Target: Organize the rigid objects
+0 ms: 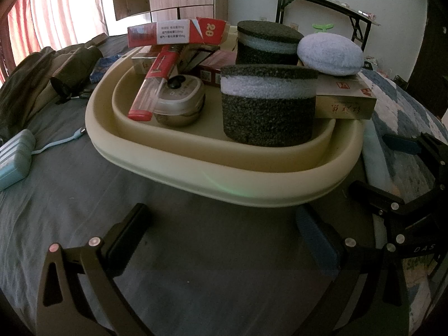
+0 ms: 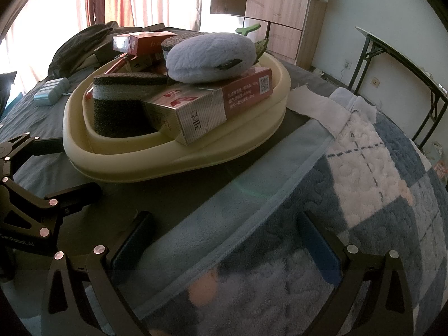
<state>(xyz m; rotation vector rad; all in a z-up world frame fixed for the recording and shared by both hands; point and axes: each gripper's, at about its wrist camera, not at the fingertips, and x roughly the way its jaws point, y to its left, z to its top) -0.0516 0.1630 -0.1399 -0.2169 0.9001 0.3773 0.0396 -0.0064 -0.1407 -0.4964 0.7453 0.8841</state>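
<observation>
Cream tray (image 1: 212, 165) holds foam cylinders (image 1: 267, 106), seemingly cigarette boxes (image 2: 207, 106); both tongs (image 1: 224, 240) (image 2: 226, 240) gape empty.

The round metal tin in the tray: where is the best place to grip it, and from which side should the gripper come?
Probably grip the round metal tin across its curved side wall, coming from above on the near side with the left gripper, whose jaws are open. The red tube leans against its left edge and a small black object lies on the lid, so a grip there looks awkward.
</observation>
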